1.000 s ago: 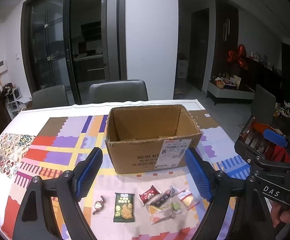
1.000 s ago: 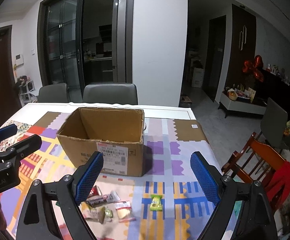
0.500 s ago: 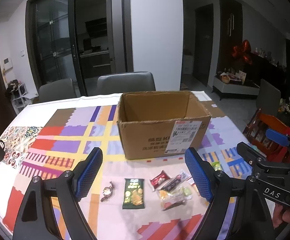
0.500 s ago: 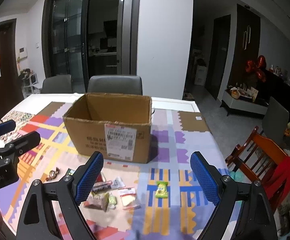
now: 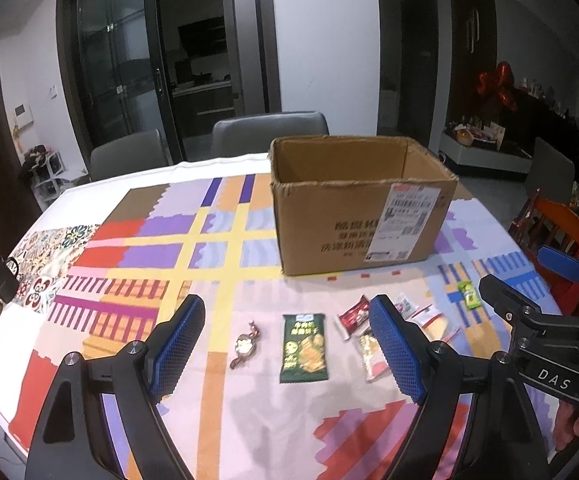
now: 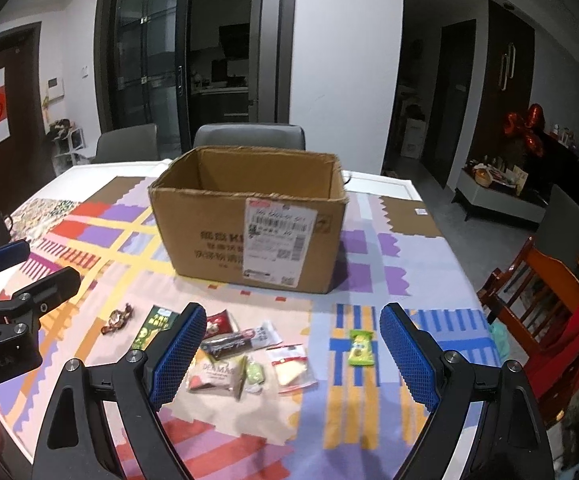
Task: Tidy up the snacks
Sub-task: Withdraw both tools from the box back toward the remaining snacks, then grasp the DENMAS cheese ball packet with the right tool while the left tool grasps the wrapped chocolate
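**Both tools spread above the snacks**

The left tool [image 5: 285,354] and right tool [image 6: 289,354] stand wide apart, gripping nothing. Snack packets, among them a green chip bag [image 5: 303,347] and a lime candy [image 6: 360,347], lie near the worktop's [image 5: 101,176] front edge, before the empty cardboard box [image 5: 353,216].

Box floor hidden: near wall of the cardboard box [image 6: 249,236] blocks it, contents can't be told. Printed text on box and its shipping label [image 6: 277,240] too blurred to read. Green chip packet [image 6: 154,326] half covered by a blue jaw pad in right wrist view; in left wrist view a pad covers part of the red packet [image 5: 353,314] and beige packet [image 5: 371,356]. Snack pile overlaps, lower wrappers partly buried. Bench [image 5: 5,344] cut off at near and left edges. Hand [image 5: 573,424] mostly out of frame. Far shelf clutter [image 6: 497,174] too small to tell.
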